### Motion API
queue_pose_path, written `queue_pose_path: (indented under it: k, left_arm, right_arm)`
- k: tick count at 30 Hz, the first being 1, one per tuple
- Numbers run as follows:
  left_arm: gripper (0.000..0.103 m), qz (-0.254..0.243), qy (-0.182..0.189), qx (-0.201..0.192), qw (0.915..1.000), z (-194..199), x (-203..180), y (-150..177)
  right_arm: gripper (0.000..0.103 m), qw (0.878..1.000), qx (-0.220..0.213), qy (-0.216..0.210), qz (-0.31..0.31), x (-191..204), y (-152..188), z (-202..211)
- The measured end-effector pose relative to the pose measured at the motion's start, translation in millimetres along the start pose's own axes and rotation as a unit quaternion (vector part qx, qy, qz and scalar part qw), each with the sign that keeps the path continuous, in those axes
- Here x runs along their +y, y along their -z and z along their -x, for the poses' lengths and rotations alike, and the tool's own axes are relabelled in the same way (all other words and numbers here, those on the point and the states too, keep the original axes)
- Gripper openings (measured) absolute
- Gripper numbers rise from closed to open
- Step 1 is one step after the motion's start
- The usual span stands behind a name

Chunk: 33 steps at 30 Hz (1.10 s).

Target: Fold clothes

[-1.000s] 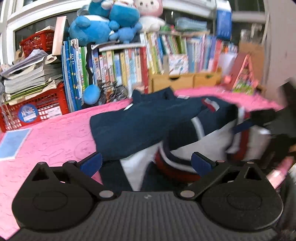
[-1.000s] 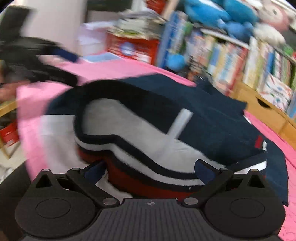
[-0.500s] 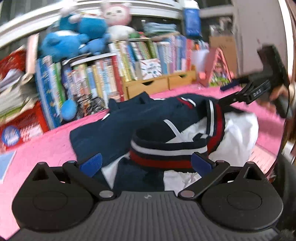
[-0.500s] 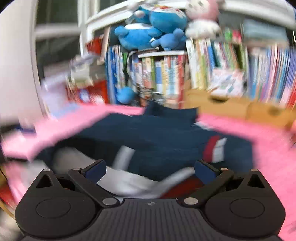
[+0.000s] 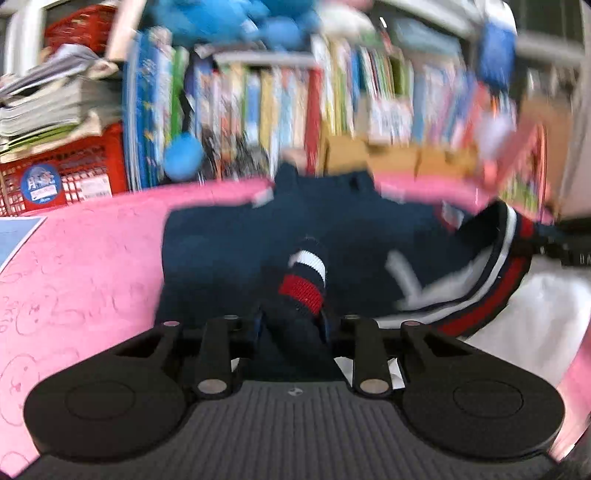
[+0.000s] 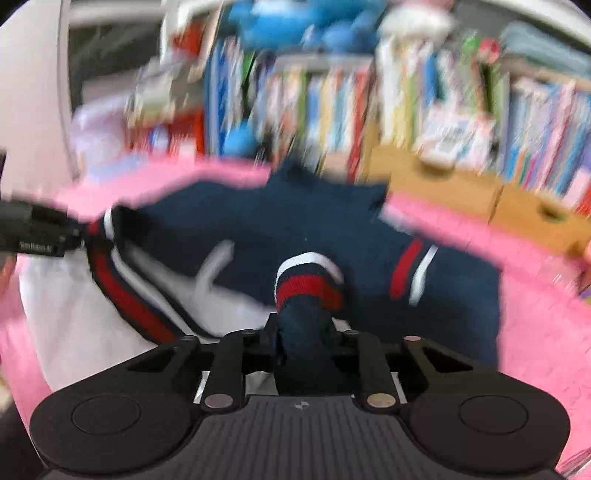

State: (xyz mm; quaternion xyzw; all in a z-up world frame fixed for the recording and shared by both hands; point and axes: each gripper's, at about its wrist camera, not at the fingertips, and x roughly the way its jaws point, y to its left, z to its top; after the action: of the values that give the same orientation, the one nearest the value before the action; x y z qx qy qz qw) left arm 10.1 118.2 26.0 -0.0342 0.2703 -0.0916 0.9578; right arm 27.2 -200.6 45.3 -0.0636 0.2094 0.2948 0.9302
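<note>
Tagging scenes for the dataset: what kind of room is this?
Probably a child's room or home playroom: a shelf packed with picture books, blue plush toys on top, and a pink patterned mat under the navy sweater.

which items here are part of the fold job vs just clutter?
Job:
- navy sweater, on the pink mat
- striped cuff, pinched in the left hand-held gripper
- other striped cuff, pinched in the right hand-held gripper

Clutter:
- books
- red basket
- blue plush toys
- wooden drawers

Knit cloth sweater (image 5: 229,251); matt plastic claw (image 5: 291,325).
</note>
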Motion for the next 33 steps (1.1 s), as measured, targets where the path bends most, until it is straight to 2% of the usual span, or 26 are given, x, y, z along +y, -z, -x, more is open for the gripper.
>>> queue_pose_path:
  k: [4,6,7,10,13,14,16,17,18,20,23,24,26,28,31,32,33]
  left_arm:
    - [0.028,0.002,0.002,-0.087,0.9962,21,-2,-36]
    - [0.031,0.005,-0.003,-0.108,0.9941,19,-1,-47]
    - [0.035,0.007,-0.012,-0.104,0.9945,10,0,-51]
    - [0.04,0.006,-0.046,-0.057,0.9973,-25,0,-50]
    - [0.041,-0.012,-0.091,0.0,0.9957,-54,3,-27]
    - [0.043,-0.022,-0.11,0.016,0.9936,-61,4,-18]
    - [0.065,-0.043,-0.143,0.037,0.9881,-68,10,-2]
    - [0.07,-0.047,-0.156,0.039,0.9859,-67,16,3]
    - [0.073,-0.045,-0.166,0.038,0.9844,-63,23,6]
    - [0.073,-0.026,-0.182,0.036,0.9823,-52,38,8]
    - [0.073,-0.037,-0.165,0.009,0.9856,-29,36,8]
    - [0.073,-0.043,-0.156,-0.001,0.9868,-21,33,7]
    - [0.075,-0.055,-0.139,-0.022,0.9885,-6,28,7]
    - [0.087,-0.072,-0.113,-0.039,0.9902,7,19,8]
    - [0.093,-0.109,-0.026,-0.038,0.9929,10,-8,20]
    - [0.093,-0.124,-0.017,-0.031,0.9916,7,-16,26]
    - [0.093,-0.142,-0.025,-0.02,0.9893,2,-23,32]
  right_arm:
    - [0.02,0.997,-0.068,0.009,-0.042,-9,-25,17]
    - [0.02,0.993,-0.101,0.013,-0.064,-14,-37,25]
    - [0.021,0.992,-0.099,0.018,-0.07,-17,-36,22]
    - [0.025,0.995,-0.043,0.038,-0.078,-31,-17,-9]
    - [0.037,0.995,0.013,0.058,-0.086,-44,3,-40]
    - [0.037,0.993,0.032,0.064,-0.088,-48,10,-50]
    - [0.044,0.991,0.059,0.082,-0.087,-54,29,-57]
    - [0.049,0.99,0.07,0.09,-0.087,-58,40,-59]
    - [0.058,0.989,0.077,0.095,-0.088,-64,49,-58]
    - [0.062,0.987,0.08,0.101,-0.093,-72,63,-49]
    - [0.069,0.984,0.071,0.136,-0.088,-75,70,-25]
    - [0.07,0.986,0.06,0.134,-0.081,-73,69,-17]
    - [0.072,0.991,0.036,0.114,-0.065,-67,65,0]
    - [0.072,0.996,0.02,0.076,-0.042,-54,60,10]
    - [0.07,0.999,0.038,0.025,-0.005,-29,52,9]
    - [0.07,0.999,0.047,0.014,0.007,-21,52,7]
    - [0.064,0.998,0.057,0.009,0.019,-13,53,2]
